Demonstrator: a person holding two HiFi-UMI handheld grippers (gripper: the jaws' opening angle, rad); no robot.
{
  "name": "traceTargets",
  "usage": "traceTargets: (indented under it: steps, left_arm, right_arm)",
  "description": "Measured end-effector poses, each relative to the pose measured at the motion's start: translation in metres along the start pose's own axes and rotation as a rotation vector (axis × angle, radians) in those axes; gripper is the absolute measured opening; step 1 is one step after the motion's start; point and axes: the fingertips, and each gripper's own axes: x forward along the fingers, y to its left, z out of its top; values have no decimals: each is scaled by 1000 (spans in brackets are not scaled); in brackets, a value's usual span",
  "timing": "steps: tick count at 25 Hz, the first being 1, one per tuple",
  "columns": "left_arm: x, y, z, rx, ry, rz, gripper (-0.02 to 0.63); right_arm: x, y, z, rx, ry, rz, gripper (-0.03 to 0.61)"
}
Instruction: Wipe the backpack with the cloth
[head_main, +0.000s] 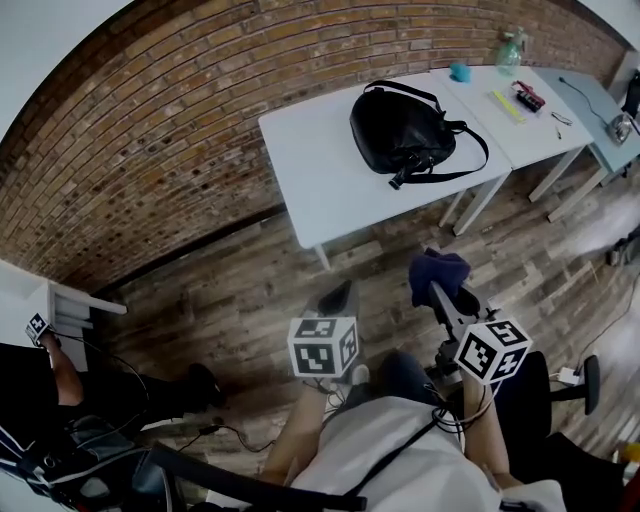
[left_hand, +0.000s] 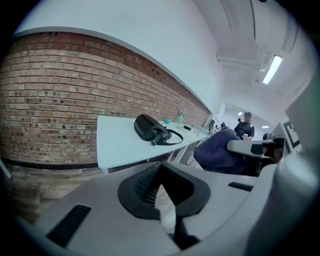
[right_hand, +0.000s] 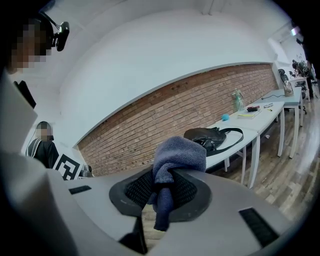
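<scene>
Cloth (right_hand: 178, 154) is clamped in right gripper (right_hand: 163, 176); left gripper (left_hand: 159, 169) is closed, empty. Backpack (head_main: 400, 130) is laid toward table's (head_main: 310, 165) right edge, well apart.

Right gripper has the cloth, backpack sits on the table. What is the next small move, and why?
Probably carry the right gripper forward to the backpack: its jaws are shut on the cloth, yet the backpack lies on the white table well ahead of it, untouched.
</scene>
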Motion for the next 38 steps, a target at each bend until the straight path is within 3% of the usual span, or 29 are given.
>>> traceTargets:
  steps: [8, 17, 23, 30, 38]
  left_arm:
    - [39, 7, 10, -25, 16, 7, 5]
    - [113, 8, 89, -47, -40, 46, 5]
    - [160, -4, 108, -67, -27, 47, 5]
    - [199, -17, 127, -20, 8, 17, 5]
    - [245, 5, 151, -18, 38, -20, 5]
  right_arm:
    - [23, -35, 11, 32, -4, 7, 74]
    - [81, -104, 77, 17, 13, 51, 74]
    - [100, -141, 107, -1, 13, 67, 74]
    - [108, -179, 116, 58, -3, 31, 74]
    - [144, -207, 131, 79, -7, -42, 74]
